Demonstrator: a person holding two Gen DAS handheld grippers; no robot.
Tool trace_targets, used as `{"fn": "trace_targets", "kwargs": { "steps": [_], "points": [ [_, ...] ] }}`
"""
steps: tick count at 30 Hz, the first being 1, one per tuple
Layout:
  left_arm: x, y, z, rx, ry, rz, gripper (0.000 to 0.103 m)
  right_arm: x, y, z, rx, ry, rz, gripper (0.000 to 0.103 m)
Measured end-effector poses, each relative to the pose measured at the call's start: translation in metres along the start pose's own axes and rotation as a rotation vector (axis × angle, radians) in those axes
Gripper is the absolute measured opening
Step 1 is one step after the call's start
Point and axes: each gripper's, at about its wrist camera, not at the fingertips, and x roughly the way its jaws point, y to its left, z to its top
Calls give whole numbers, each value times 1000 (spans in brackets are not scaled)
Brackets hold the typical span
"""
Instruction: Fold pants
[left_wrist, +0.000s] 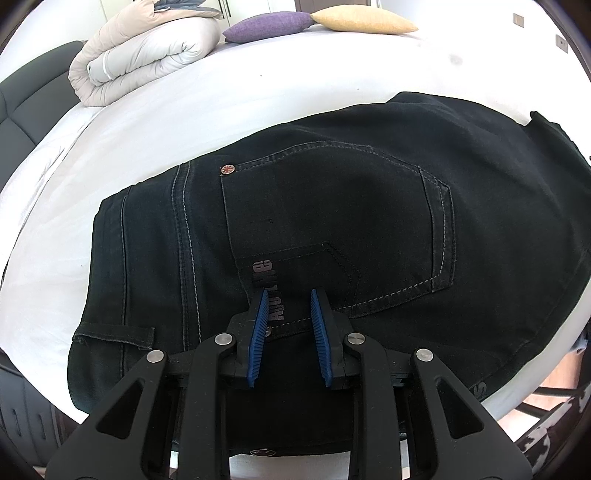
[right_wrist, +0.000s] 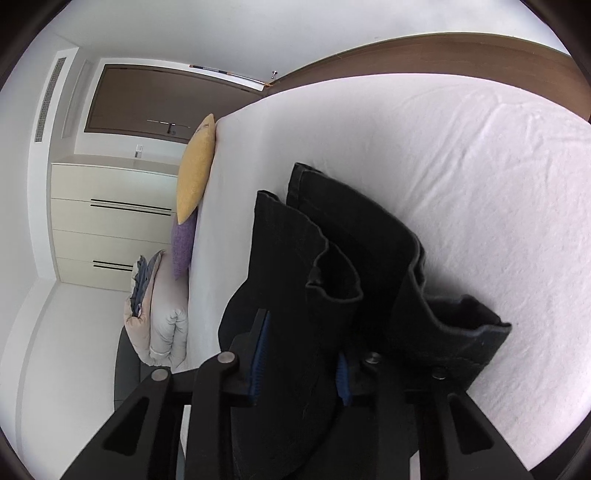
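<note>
Light was bright and even; the white sheet (right_wrist: 461, 184) nearly glared, the dark pants (left_wrist: 332, 206) lost detail, and fisheye edges curved.

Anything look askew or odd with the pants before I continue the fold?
The leg hems held in the right tongs are uneven: the cuffs gape open and sit staggered rather than stacked. In the left wrist view the pants lie flat, pocket up, under the open left tongs. No damage visible.

Pants (left_wrist: 332, 221) lie on the bed (left_wrist: 184, 122); duvet (left_wrist: 140, 55) and pillows (left_wrist: 269, 26) behind.
</note>
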Motion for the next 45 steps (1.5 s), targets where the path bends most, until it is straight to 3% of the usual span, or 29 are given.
{"fn": "trace_targets", "kwargs": {
  "steps": [6,13,21,45],
  "points": [
    [-1,2,-1,-2,-2,-3,23,-3,1,4,-106,-46,-88,6],
    [-1,3,-1,-2,-2,-5,23,-40,-6,11,-106,-151,-135,5],
    [-1,5,-1,-5,-2,-8,23,-60,-31,0,-22,-142,-131,4],
    [-3,34,-3,-49,-11,-68,23,-62,-37,-3,-44,-140,-172,0]
  ]
}}
